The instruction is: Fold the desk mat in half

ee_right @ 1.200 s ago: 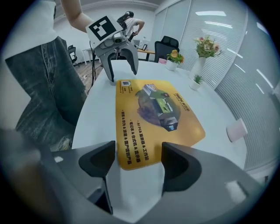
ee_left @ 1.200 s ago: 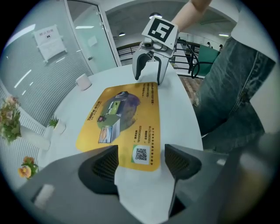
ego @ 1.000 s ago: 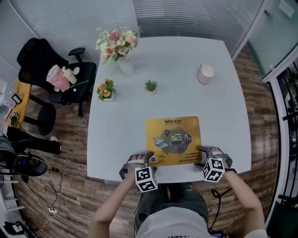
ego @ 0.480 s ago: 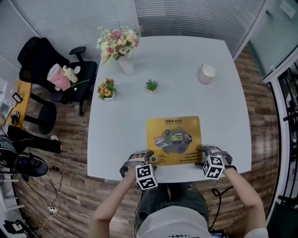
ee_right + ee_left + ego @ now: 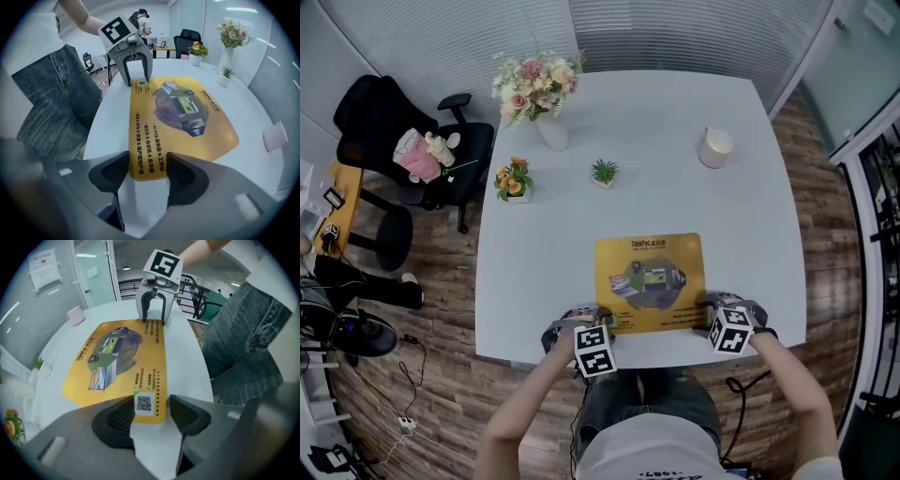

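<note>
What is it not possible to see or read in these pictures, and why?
Small print on the desk mat: too small in the head view.
Whether pads press its near corners: left gripper and right gripper (jaws have just been closing) straddle them; contact unclear in both gripper views.
Those corners, head view: covered by the grippers.
White cup's inside: too small, head view.

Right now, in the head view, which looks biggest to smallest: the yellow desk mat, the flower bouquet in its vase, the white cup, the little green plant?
yellow desk mat
flower bouquet in its vase
white cup
little green plant, only slightly smaller than the cup
</note>
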Action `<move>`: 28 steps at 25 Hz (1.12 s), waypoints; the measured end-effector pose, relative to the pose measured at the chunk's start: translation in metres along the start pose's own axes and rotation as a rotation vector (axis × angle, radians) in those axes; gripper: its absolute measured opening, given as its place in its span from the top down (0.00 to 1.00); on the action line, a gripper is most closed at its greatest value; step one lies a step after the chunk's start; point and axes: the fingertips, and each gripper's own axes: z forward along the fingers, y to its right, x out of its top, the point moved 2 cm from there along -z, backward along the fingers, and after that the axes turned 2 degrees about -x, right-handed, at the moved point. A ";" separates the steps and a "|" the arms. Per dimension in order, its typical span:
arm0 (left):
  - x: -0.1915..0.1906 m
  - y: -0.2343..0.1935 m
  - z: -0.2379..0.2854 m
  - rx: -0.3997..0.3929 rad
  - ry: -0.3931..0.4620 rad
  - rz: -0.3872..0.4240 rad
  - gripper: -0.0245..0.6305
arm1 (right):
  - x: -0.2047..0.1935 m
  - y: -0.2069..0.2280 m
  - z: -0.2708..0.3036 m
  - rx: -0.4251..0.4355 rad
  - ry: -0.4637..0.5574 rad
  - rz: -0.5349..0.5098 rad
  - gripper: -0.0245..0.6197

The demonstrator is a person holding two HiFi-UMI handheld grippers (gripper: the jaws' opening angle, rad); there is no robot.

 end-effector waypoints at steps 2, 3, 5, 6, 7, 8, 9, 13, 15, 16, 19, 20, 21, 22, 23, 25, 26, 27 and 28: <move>0.000 0.001 0.000 -0.021 0.008 -0.002 0.61 | 0.000 0.000 0.000 0.006 0.000 0.000 0.53; 0.001 0.001 0.000 -0.027 0.014 -0.002 0.61 | 0.000 0.001 0.000 0.009 -0.001 0.001 0.53; 0.001 0.000 0.000 -0.033 0.022 -0.005 0.62 | 0.000 0.001 -0.001 0.015 -0.002 0.002 0.53; 0.001 -0.001 -0.001 -0.035 0.024 -0.007 0.62 | 0.000 0.001 -0.001 0.016 -0.002 0.002 0.54; 0.001 -0.001 -0.001 -0.036 0.024 -0.009 0.64 | 0.000 0.001 -0.001 0.017 0.000 0.003 0.54; 0.001 -0.001 -0.001 -0.037 0.024 -0.010 0.64 | 0.000 0.001 -0.001 0.016 0.003 0.004 0.54; 0.001 -0.001 -0.001 -0.038 0.024 -0.010 0.64 | 0.000 0.000 -0.001 0.015 0.006 0.005 0.54; 0.001 -0.002 -0.001 -0.038 0.029 -0.015 0.64 | 0.000 0.002 -0.001 -0.004 0.019 0.013 0.55; 0.001 -0.002 -0.001 -0.040 0.030 -0.018 0.64 | 0.000 0.005 -0.001 -0.010 0.025 0.020 0.59; 0.001 -0.002 -0.001 -0.040 0.031 -0.020 0.64 | 0.000 0.006 -0.001 -0.012 0.026 0.021 0.61; 0.002 -0.002 -0.001 -0.040 0.035 -0.026 0.65 | 0.000 0.008 -0.001 -0.016 0.019 0.015 0.63; 0.002 -0.002 -0.001 -0.040 0.036 -0.027 0.65 | 0.000 0.007 -0.001 -0.017 0.017 0.013 0.63; 0.002 -0.001 -0.001 -0.044 0.036 -0.029 0.65 | 0.000 0.007 -0.001 -0.018 0.016 0.011 0.64; 0.002 0.000 -0.002 -0.049 0.036 -0.031 0.66 | 0.000 0.007 -0.002 -0.019 0.015 0.009 0.64; 0.002 0.001 -0.002 -0.056 0.035 -0.035 0.69 | 0.000 0.007 -0.002 -0.020 0.015 0.008 0.65; 0.002 0.003 -0.003 -0.068 0.036 -0.041 0.72 | 0.001 0.008 -0.002 -0.018 0.016 0.006 0.68; 0.003 0.004 -0.003 -0.071 0.038 -0.044 0.73 | 0.001 0.009 -0.002 -0.015 0.017 0.007 0.68; 0.003 0.005 -0.003 -0.076 0.041 -0.047 0.75 | 0.000 0.009 -0.003 -0.010 0.018 0.007 0.69; 0.003 0.006 -0.002 -0.080 0.044 -0.051 0.77 | 0.000 0.009 -0.003 -0.006 0.019 0.007 0.69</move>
